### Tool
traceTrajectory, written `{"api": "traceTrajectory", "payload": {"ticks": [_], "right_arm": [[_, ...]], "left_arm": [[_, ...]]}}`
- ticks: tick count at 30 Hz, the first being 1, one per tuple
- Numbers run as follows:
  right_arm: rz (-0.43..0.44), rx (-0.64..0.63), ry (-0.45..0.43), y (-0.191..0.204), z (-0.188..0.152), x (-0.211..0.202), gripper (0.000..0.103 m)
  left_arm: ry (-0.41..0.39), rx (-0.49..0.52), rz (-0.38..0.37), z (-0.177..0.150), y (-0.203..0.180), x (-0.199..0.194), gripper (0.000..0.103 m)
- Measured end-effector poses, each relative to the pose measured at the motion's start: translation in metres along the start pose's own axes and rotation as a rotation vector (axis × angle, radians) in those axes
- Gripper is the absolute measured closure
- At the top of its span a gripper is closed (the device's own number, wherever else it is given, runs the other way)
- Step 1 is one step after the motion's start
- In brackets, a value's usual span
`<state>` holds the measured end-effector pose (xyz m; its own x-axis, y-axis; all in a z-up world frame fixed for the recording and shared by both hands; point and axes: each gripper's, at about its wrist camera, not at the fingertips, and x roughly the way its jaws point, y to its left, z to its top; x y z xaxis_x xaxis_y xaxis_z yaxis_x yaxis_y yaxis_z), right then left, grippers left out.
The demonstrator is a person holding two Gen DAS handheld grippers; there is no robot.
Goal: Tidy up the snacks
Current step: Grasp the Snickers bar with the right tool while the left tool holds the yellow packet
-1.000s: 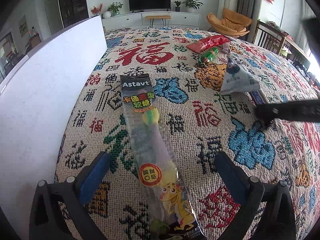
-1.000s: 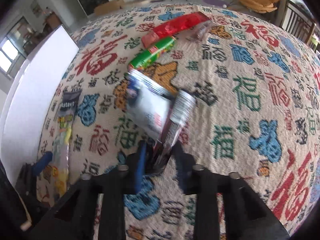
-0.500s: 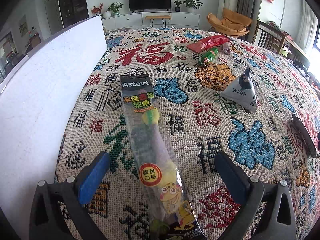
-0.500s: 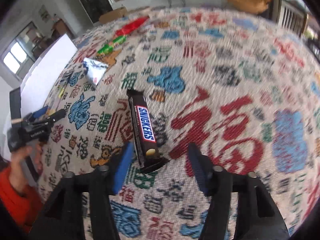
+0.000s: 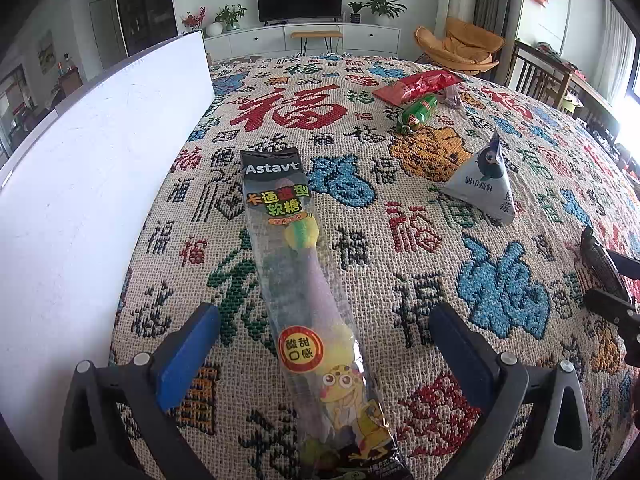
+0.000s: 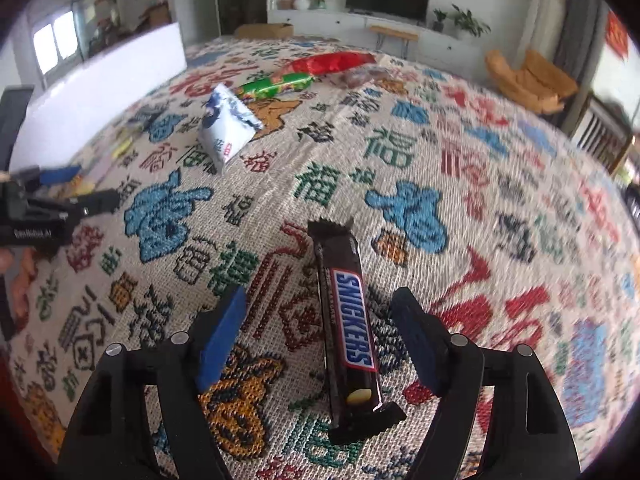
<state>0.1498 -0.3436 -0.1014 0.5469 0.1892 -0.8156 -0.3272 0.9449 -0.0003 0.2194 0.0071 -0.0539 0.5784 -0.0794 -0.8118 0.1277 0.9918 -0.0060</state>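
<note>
In the left wrist view, the left hand-held gripper (image 5: 324,340) is seen with its blue-padded fingers (image 5: 188,356) spread wide apart, clamped on nothing. Between them a long gummy candy packet (image 5: 308,308) lies flat on the patterned cloth (image 5: 500,292) of the desk, running from 6 o'clock toward 12 o'clock, without touching either pad. Farther out, at 2 o'clock, a grey pyramid-shaped pouch (image 5: 482,184) is seen standing, and beyond it, toward 1 o'clock, a green packet (image 5: 418,114) and a red packet (image 5: 420,86) lie close together. A white board (image 5: 92,152) is set along the cloth's edge at 9 to 11 o'clock.

In the right wrist view, the right hand-held gripper (image 6: 320,332) is likewise held open. A Snickers bar (image 6: 348,324) lies on the cloth between its fingers, a gap showing on each side. The pouch (image 6: 226,130) is found farther off at 11 o'clock, with the green packet (image 6: 276,84) and red packet (image 6: 332,63) behind it near 12 o'clock.
</note>
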Motion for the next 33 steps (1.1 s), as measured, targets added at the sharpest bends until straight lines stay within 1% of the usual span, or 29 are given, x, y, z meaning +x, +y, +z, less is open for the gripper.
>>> {"api": "traceTrajectory", "payload": {"ticks": [1, 2, 5, 29, 31, 32, 33], "right_arm": [[0.005, 0.016, -0.026, -0.0057, -0.0037, -0.0018, 0.023], [0.004, 0.014, -0.031, -0.0066, -0.0049, -0.0021, 0.023], [-0.011, 0.004, -0.030, -0.0025, -0.0035, 0.0001, 0.022], [-0.011, 0.011, -0.034, -0.0003, -0.0037, 0.0015, 0.021], [-0.013, 0.009, -0.034, -0.0005, -0.0050, 0.0011, 0.021], [-0.013, 0.013, -0.034, 0.0003, -0.0033, 0.0028, 0.021], [-0.014, 0.017, -0.034, 0.0004, -0.0037, 0.0027, 0.021]], "left_arm": [[0.000, 0.000, 0.000, -0.0001, 0.0000, -0.0006, 0.000], [0.000, 0.000, 0.000, -0.0002, -0.0001, -0.0004, 0.000], [0.000, 0.000, 0.000, -0.0003, -0.0001, -0.0005, 0.000], [0.001, -0.001, -0.002, -0.0001, 0.0001, -0.0003, 0.000], [0.013, 0.004, -0.017, 0.0006, 0.0009, -0.0003, 0.000], [0.043, 0.023, -0.039, 0.0029, 0.0023, -0.0002, 0.000], [0.095, 0.060, -0.071, 0.0068, 0.0040, 0.0006, 0.000]]}}
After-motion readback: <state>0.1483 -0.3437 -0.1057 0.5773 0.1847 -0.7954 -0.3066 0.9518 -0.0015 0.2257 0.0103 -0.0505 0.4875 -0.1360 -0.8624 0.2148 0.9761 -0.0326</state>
